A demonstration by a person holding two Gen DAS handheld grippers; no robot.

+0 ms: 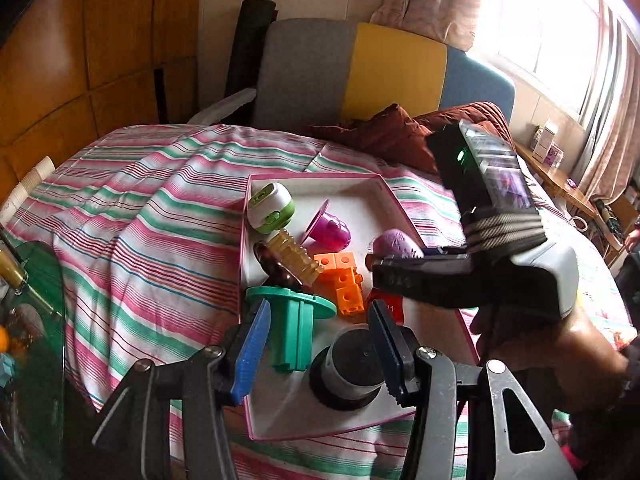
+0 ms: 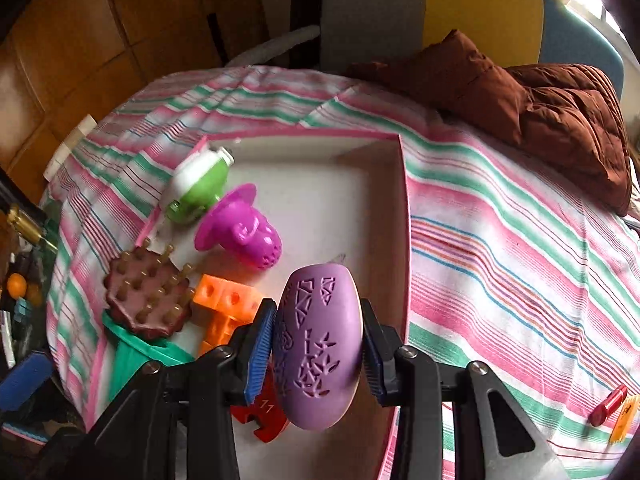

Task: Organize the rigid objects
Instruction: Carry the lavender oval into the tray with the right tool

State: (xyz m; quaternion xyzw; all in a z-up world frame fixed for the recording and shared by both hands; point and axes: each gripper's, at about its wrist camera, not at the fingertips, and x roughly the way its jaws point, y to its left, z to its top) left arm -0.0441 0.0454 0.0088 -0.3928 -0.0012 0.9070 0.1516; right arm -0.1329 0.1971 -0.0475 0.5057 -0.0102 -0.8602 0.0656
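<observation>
My right tool grips the purple egg-shaped piece by its sides over the white tray, its long axis pointing forward along my fingers. My left tool hangs half open, holding nothing, above the grey knob.

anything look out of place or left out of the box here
Yes: a small red piece and a yellow comb-like piece lie on the striped cloth, outside the pink-rimmed box that holds the other toys. Nothing looks broken or spilled.
</observation>
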